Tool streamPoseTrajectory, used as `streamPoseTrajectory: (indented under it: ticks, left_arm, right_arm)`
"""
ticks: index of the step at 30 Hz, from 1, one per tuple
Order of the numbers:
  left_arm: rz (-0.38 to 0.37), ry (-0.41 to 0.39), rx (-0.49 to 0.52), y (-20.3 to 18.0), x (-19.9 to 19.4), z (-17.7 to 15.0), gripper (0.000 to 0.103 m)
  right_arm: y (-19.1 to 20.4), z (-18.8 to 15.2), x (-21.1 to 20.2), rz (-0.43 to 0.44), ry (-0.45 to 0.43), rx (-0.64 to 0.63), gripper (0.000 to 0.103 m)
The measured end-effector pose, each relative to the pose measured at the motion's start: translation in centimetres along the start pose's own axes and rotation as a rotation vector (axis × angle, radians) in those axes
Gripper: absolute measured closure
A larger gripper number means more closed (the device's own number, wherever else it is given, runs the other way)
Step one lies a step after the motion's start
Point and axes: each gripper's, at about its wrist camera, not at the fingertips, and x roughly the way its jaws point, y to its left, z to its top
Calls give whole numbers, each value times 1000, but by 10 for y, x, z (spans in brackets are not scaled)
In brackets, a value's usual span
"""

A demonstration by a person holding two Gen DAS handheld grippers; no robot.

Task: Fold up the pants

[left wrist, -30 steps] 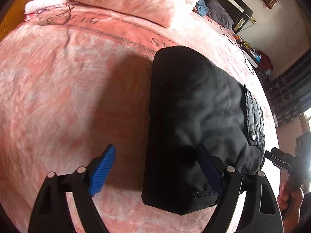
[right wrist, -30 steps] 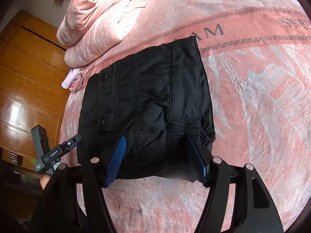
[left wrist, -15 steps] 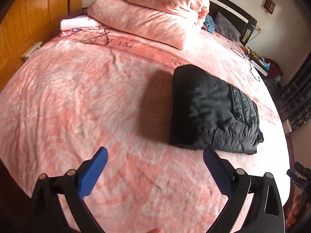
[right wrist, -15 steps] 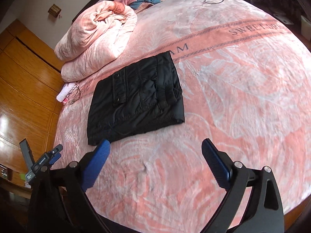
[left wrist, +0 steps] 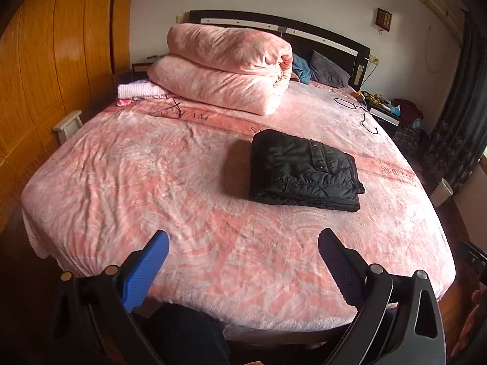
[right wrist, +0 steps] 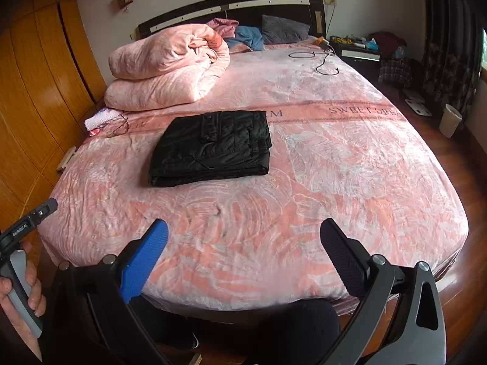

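A wide bed under a pink plush floral blanket [right wrist: 350, 164] carries a rolled pink quilt [right wrist: 164, 70] near its dark wooden headboard [right wrist: 231, 7]. A grey pillow [right wrist: 283, 32] and loose black cable [right wrist: 322, 60] lie beyond. Orange wooden wardrobe doors [left wrist: 45, 60] stand alongside.

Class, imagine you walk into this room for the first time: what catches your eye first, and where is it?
The folded black pants lie flat on the middle of the pink bedspread. Behind them, near the headboard, sits a rolled pink blanket. Both open tools, left tool and right tool, hang empty at the bed's foot.
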Motion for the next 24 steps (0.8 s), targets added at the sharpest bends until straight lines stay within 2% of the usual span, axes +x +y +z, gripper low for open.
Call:
streamPoseTrajectory:
  ticks: [3,11,17,24]
  left_arm:
    - [26,-6,48,-10,-27,-6,4]
    - [-40,-24,76,-20,-91,-25,4]
    - [-53,-24,79,-18,-119,-45,4]
    - [-49,-33,109,-24,-133,-60,4]
  right_arm:
    - [18,-3,-36,-29,-43,-46,3]
    - [45,-21,-107,-58,-142,-72,3]
    - [56,-40,-136,-72,-157,-95,3]
    - [63,-52,-148,-60,-161,-95,3]
